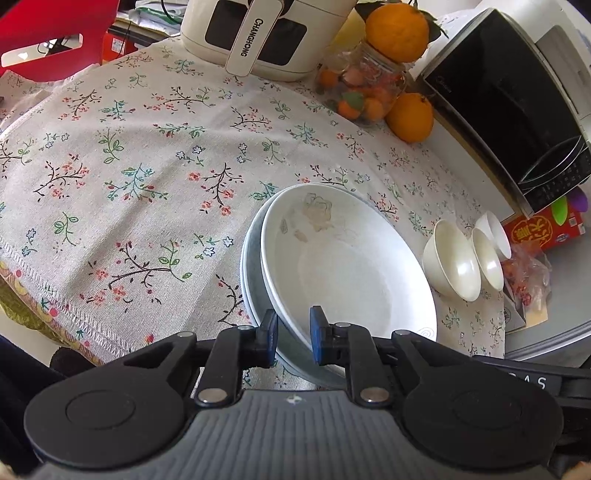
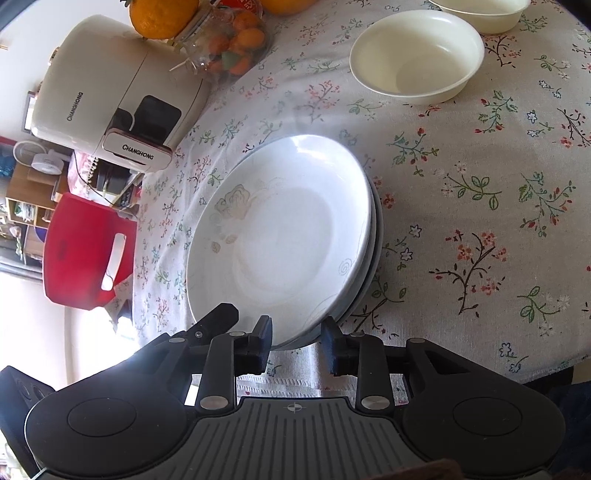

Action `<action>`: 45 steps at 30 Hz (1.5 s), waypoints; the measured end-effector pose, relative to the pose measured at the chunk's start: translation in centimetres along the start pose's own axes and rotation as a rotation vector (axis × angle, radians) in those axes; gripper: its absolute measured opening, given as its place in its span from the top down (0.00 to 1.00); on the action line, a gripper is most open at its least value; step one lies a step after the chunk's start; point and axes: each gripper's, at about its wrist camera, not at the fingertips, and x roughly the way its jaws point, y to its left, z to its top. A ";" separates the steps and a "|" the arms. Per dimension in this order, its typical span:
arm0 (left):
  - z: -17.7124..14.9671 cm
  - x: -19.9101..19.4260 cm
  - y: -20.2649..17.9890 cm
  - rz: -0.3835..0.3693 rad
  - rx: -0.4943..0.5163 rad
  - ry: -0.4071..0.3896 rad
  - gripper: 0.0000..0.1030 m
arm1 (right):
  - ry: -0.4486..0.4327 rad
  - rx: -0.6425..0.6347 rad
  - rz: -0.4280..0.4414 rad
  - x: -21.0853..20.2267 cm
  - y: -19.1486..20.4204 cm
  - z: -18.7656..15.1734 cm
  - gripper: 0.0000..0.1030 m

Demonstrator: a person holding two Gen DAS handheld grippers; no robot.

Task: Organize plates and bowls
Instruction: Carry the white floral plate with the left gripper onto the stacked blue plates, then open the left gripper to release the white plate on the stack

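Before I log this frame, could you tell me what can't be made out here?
- Plate stack: count unclear in both views; the top plate hides those beneath.
- Left gripper: its pads hide whether they clamp the rim.
- Third bowl: cut off by the right view's top edge.

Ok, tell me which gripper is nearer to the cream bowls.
Left, though neither is close. The left gripper straddles the plate stack's rim, the cream bowls just beyond. The right gripper straddles the opposite rim, the stack between.

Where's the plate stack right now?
The plate stack sits on the floral tablecloth, between both grippers' open fingers, left gripper and right gripper, with cream bowls beside it.
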 end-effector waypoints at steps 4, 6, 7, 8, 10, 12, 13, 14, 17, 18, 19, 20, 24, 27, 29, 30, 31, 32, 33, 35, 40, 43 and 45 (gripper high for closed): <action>0.0 0.0 -0.2 0.014 0.007 -0.005 0.84 | 0.004 -0.015 0.003 0.0 -0.2 0.0 0.69; 0.0 0.0 -0.2 0.018 0.006 -0.007 0.86 | -0.003 -0.015 0.001 0.0 -0.5 0.0 0.68; 0.1 0.0 -0.1 0.020 0.005 -0.007 0.86 | -0.010 -0.013 -0.002 -0.1 -0.6 0.1 0.67; 0.1 0.0 -0.1 0.024 0.005 -0.010 0.85 | -0.016 -0.017 0.001 -0.3 -0.6 0.2 0.66; 0.2 0.0 -0.2 0.028 0.002 -0.012 0.85 | -0.026 -0.026 0.014 -0.7 -0.7 0.3 0.63; 0.3 0.0 -0.1 0.033 0.002 -0.016 0.85 | -0.031 -0.025 0.020 -0.9 -0.8 0.4 0.62; 0.4 0.1 -0.1 0.036 0.003 -0.019 0.85 | -0.035 -0.034 0.021 -1.0 -0.8 0.4 0.62; 0.5 0.1 -0.1 0.040 0.003 -0.022 0.85 | -0.041 -0.043 0.018 -1.0 -0.8 0.4 0.62; 0.6 0.1 -0.1 0.042 -0.006 -0.020 0.83 | -0.041 -0.035 0.005 -0.9 -1.2 0.6 0.60; 0.6 0.1 -0.1 0.041 -0.006 -0.019 0.80 | -0.046 -0.041 0.005 -1.0 -1.2 0.6 0.59; 0.7 0.1 -0.1 0.038 -0.004 -0.018 0.79 | -0.055 -0.049 -0.001 -1.1 -1.2 0.7 0.59; 0.7 0.1 -0.1 0.036 -0.001 -0.017 0.77 | -0.064 -0.056 -0.007 -1.2 -1.2 0.7 0.59; 0.8 0.0 -0.2 0.049 0.009 -0.016 0.60 | -0.067 -0.060 -0.013 -1.2 -1.4 0.9 0.58; 0.8 0.0 0.2 0.062 0.003 -0.013 0.54 | -0.080 -0.073 -0.023 -1.2 -1.3 1.0 0.55; 0.9 0.0 0.3 0.061 0.004 -0.010 0.55 | -0.081 -0.071 -0.019 -1.2 -1.3 1.1 0.54; 1.0 0.1 0.4 0.064 0.000 -0.012 0.55 | -0.083 -0.072 -0.017 -1.2 -1.3 1.2 0.54; 1.0 0.0 0.6 0.068 -0.006 -0.012 0.55 | -0.086 -0.074 -0.020 -1.1 -1.2 1.2 0.54; 1.2 0.0 0.8 0.068 -0.015 -0.012 0.55 | -0.088 -0.077 -0.028 -1.1 -1.1 1.3 0.54; 1.3 0.0 0.8 0.068 -0.020 -0.013 0.54 | -0.095 -0.082 -0.033 -1.2 -1.0 1.3 0.54; 1.6 -0.2 1.0 0.075 -0.025 -0.024 0.54 | -0.124 -0.101 -0.050 -1.6 -0.8 1.4 0.54; 2.5 -1.0 0.1 0.076 -0.004 -0.068 0.52 | -0.193 -0.105 -0.072 -3.1 -1.5 2.3 0.51; 3.3 -1.1 -1.2 0.059 0.015 -0.063 0.50 | -0.241 -0.098 -0.117 -4.0 -2.5 3.3 0.48; 3.9 -1.2 -2.6 0.051 0.052 -0.064 0.47 | -0.270 -0.087 -0.146 -4.7 -3.3 4.2 0.46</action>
